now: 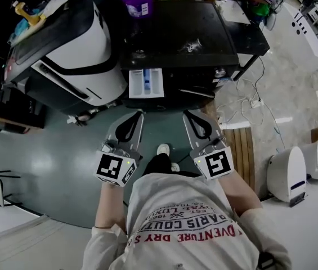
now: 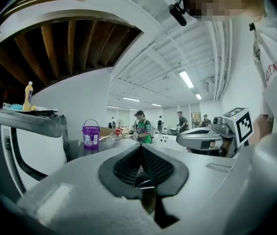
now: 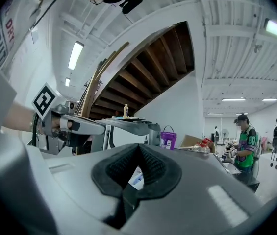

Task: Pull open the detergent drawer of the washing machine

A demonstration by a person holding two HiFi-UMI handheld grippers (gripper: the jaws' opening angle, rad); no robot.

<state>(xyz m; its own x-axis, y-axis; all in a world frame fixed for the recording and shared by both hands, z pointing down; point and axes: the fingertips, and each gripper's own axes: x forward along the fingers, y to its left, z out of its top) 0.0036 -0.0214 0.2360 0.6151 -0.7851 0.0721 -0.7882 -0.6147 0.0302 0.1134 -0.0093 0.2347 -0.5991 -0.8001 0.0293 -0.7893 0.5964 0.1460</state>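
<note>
Grey floor [image 1: 52,167]; blk washer top [image 1: 187,27]

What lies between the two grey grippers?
In the head view, the person's white shoe on the grey-green floor lies between the left gripper and the right gripper.

Shirt [image 1: 181,202]: "PARIS" (upside down)
</note>
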